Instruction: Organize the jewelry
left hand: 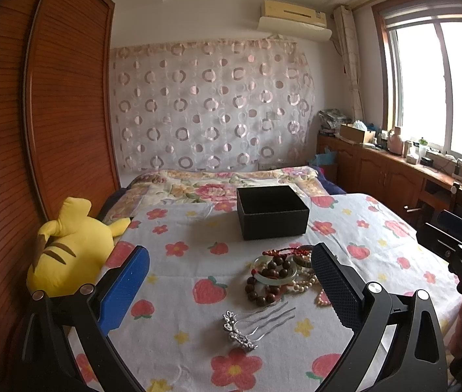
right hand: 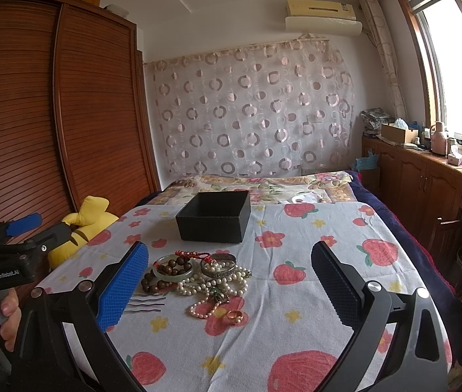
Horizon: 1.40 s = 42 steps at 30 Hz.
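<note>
A pile of jewelry [right hand: 198,277] lies on the strawberry-print cloth [right hand: 296,248]: brown wooden bead bracelet [left hand: 265,282], pale jade bangle [right hand: 173,269], silver bangle [right hand: 218,268], white pearl strands [right hand: 217,285], red cord [right hand: 195,254], gold ring [right hand: 235,315]. A silver hair comb [left hand: 253,325] lies nearest in the left wrist view. A black open box [left hand: 271,212] stands behind the pile, empty; it also shows in the right wrist view [right hand: 214,217]. My left gripper [left hand: 231,290] is open above the comb and beads. My right gripper [right hand: 231,290] is open, just right of the pile.
A yellow plush toy [left hand: 71,245] sits at the cloth's left edge beside the wooden wardrobe [left hand: 18,130]. A floral quilt [left hand: 217,186] lies behind the box. A wooden cabinet [right hand: 426,176] with clutter runs under the window at right.
</note>
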Each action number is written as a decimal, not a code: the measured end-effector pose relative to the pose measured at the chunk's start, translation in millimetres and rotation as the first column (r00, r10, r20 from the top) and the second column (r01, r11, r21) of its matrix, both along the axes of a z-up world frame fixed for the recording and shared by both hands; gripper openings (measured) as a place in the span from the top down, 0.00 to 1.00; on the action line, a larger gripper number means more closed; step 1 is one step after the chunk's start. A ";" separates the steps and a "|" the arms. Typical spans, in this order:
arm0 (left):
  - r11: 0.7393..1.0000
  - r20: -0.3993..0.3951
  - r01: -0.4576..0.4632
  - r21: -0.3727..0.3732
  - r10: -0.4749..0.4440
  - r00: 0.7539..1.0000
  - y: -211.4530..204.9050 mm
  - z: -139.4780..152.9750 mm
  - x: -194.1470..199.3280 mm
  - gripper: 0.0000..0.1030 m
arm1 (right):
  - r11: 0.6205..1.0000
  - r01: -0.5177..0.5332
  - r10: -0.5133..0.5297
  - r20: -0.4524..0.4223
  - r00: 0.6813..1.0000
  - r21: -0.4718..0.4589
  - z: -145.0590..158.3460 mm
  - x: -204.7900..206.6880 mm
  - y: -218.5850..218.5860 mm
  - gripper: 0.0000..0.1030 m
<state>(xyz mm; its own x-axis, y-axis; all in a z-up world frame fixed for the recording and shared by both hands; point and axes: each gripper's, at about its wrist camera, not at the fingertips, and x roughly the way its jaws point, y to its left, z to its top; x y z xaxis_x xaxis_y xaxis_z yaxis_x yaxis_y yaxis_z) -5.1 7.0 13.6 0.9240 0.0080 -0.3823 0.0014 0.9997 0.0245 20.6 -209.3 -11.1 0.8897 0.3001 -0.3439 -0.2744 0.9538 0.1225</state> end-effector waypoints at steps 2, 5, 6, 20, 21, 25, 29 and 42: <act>1.000 -0.009 0.001 -0.001 -0.001 1.000 0.1 -4.6 1.9 0.07 | 1.000 0.000 0.000 -0.003 1.000 -0.001 -1.1 1.2 1.3 0.02; 1.000 -0.028 0.003 -0.002 -0.003 1.000 2.0 -11.6 5.4 0.07 | 1.000 -0.008 0.008 -0.013 1.000 -0.004 5.3 -4.2 0.7 0.02; 1.000 -0.035 0.002 -0.002 -0.002 0.999 3.0 -13.6 6.8 0.07 | 1.000 -0.009 0.009 -0.016 1.000 -0.005 4.4 -3.4 0.8 0.02; 0.999 -0.157 0.040 -0.011 -0.041 0.987 19.0 -55.0 26.9 0.07 | 0.995 -0.074 0.067 -0.107 0.992 -0.061 -35.4 15.7 -11.6 0.21; 0.999 -0.167 0.042 -0.010 -0.043 0.985 19.2 -58.5 28.6 0.07 | 0.994 -0.082 0.074 -0.120 0.990 -0.066 -38.6 17.9 -11.6 0.22; 0.998 -0.216 0.056 -0.012 -0.057 0.975 21.5 -73.1 34.7 0.07 | 0.987 -0.150 0.133 -0.213 0.968 -0.062 -55.0 31.9 -10.7 0.23; 0.998 -0.265 0.068 -0.003 -0.066 0.962 22.5 -88.8 42.0 0.07 | 0.982 -0.174 0.151 -0.253 0.956 -0.069 -65.6 38.9 -7.7 0.29; 0.995 -0.362 0.089 -0.041 -0.098 0.927 34.3 -112.5 50.7 0.07 | 0.923 -0.340 0.246 -0.402 0.882 -0.180 -87.3 68.5 16.0 0.47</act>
